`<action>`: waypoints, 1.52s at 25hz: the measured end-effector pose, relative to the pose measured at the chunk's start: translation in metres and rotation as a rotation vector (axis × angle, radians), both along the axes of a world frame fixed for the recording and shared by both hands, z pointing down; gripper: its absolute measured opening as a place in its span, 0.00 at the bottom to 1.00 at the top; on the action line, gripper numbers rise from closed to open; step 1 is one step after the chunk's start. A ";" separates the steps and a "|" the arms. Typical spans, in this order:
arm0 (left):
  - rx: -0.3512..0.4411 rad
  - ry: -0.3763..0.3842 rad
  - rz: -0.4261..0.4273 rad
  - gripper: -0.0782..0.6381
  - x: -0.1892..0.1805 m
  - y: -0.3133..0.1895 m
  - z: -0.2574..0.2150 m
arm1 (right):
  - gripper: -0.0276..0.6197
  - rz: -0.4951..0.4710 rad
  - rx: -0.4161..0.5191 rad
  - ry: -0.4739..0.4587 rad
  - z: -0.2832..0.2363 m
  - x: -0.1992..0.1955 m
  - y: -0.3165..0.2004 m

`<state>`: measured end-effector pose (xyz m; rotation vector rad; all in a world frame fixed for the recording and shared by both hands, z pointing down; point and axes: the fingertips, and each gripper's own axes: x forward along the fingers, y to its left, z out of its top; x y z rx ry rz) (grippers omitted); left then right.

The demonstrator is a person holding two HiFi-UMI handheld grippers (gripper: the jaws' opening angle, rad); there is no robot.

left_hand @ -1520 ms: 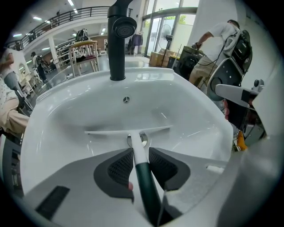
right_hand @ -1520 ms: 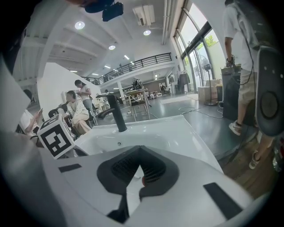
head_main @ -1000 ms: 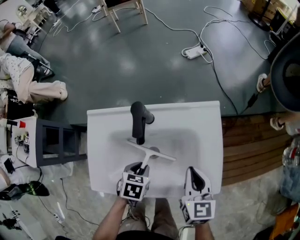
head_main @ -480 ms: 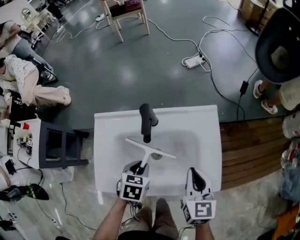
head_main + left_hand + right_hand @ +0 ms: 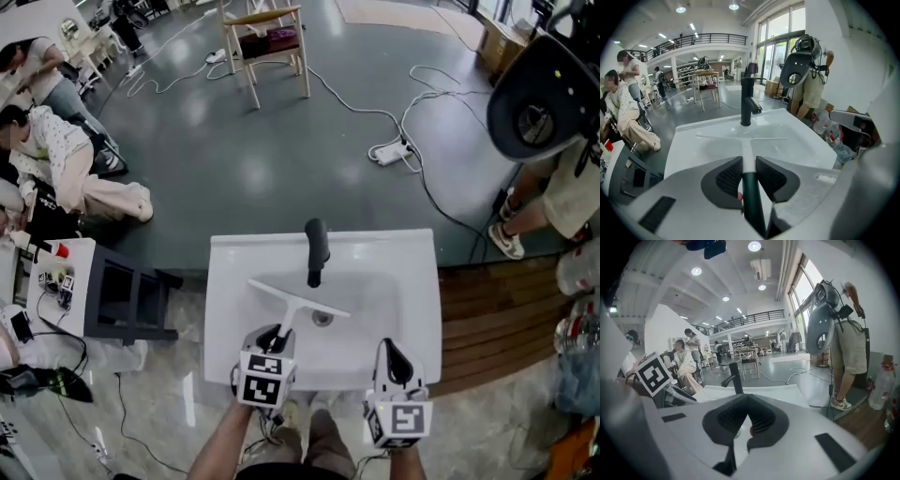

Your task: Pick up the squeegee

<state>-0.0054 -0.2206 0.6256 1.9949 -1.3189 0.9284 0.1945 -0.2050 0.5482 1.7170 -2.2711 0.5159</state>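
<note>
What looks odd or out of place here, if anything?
The white sink stands alone on an open hall floor, no wall behind its black faucet. Cables and a power strip sprawl across the floor beyond. The squeegee, held in the left gripper, slants across the basin.

The lower end of the squeegee (image 5: 298, 302) handle is covered by the left gripper (image 5: 274, 334) in the head view — in the left gripper view it is cut off at the bottom edge. The front rim of the sink (image 5: 225, 281) is partly hidden behind both grippers. In the right gripper view the foot of the faucet (image 5: 736, 377) is masked by the right gripper (image 5: 748, 401). A standing person (image 5: 572, 183) is cropped by the right edge, the head concealed behind a dark round object (image 5: 536, 94) — what it is cannot be told.
</note>
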 end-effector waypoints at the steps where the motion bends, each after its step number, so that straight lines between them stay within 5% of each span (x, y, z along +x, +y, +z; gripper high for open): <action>1: 0.010 0.003 -0.003 0.24 -0.004 0.002 -0.006 | 0.04 -0.003 0.008 0.004 -0.005 -0.004 0.003; 24: 0.358 0.107 -0.047 0.24 -0.100 0.111 -0.181 | 0.04 0.000 0.173 0.060 -0.124 -0.098 0.116; 38: 0.521 0.165 -0.068 0.24 -0.144 0.210 -0.237 | 0.04 0.002 0.245 0.078 -0.160 -0.134 0.202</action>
